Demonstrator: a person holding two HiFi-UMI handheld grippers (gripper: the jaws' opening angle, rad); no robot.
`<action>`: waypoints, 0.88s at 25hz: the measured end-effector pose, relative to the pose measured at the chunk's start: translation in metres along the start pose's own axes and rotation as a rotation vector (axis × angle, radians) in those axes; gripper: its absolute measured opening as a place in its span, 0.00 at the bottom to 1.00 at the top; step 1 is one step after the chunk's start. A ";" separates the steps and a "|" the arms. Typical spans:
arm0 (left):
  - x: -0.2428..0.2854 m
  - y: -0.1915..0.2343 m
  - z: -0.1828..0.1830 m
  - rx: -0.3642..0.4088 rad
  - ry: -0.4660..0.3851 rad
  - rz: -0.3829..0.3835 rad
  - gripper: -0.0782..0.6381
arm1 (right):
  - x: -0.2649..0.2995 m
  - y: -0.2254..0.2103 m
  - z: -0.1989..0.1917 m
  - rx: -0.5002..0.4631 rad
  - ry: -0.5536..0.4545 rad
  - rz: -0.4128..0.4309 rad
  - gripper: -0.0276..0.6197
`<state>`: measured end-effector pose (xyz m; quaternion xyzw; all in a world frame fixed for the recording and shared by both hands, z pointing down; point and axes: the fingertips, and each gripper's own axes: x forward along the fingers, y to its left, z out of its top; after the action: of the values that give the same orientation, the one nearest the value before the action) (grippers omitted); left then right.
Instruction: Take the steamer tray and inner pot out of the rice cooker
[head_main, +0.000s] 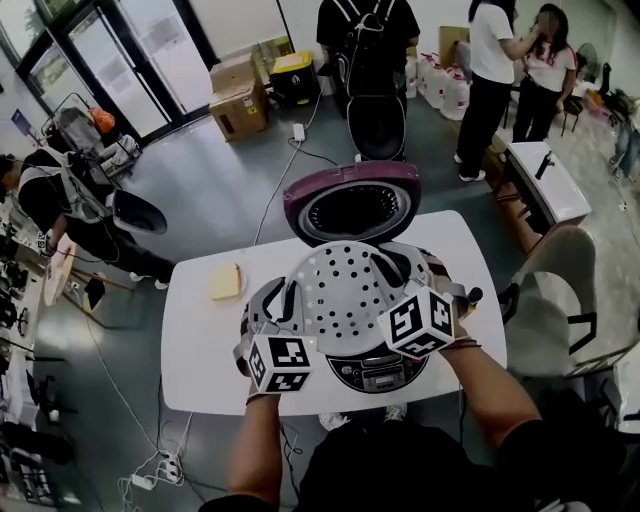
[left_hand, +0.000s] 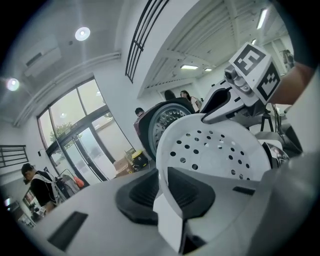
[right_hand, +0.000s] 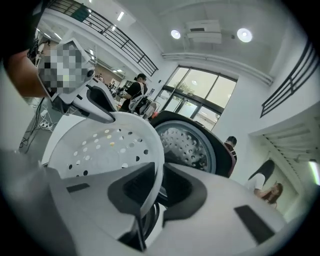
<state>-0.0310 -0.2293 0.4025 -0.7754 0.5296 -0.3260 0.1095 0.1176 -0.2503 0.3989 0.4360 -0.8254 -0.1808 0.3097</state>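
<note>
The white steamer tray (head_main: 345, 292), round and full of holes, hangs above the rice cooker (head_main: 380, 368) with its purple lid (head_main: 352, 200) swung open behind. My left gripper (head_main: 272, 312) is shut on the tray's left rim, which runs between its black pads (left_hand: 137, 196). My right gripper (head_main: 412, 298) is shut on the right rim (right_hand: 150, 165), seen clamped between its pads. The tray (left_hand: 215, 150) fills both gripper views, and each shows the other gripper across it. The inner pot is hidden under the tray.
The cooker stands on a white table (head_main: 200, 340) with a yellow sponge (head_main: 226, 282) at the back left. A chair (head_main: 555, 290) is at the right; people (head_main: 495, 60) stand farther off. A power strip (head_main: 160, 465) lies on the floor.
</note>
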 end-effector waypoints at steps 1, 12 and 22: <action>-0.005 0.004 -0.003 -0.006 0.003 0.013 0.19 | 0.000 0.003 0.006 -0.006 -0.009 0.008 0.12; -0.066 0.085 -0.081 -0.051 0.043 0.080 0.19 | 0.034 0.087 0.098 -0.062 -0.049 0.080 0.12; -0.113 0.182 -0.201 -0.090 0.108 0.085 0.19 | 0.101 0.210 0.181 -0.037 -0.045 0.162 0.13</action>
<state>-0.3180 -0.1690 0.4177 -0.7378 0.5812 -0.3383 0.0594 -0.1747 -0.2127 0.4195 0.3580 -0.8612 -0.1801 0.3127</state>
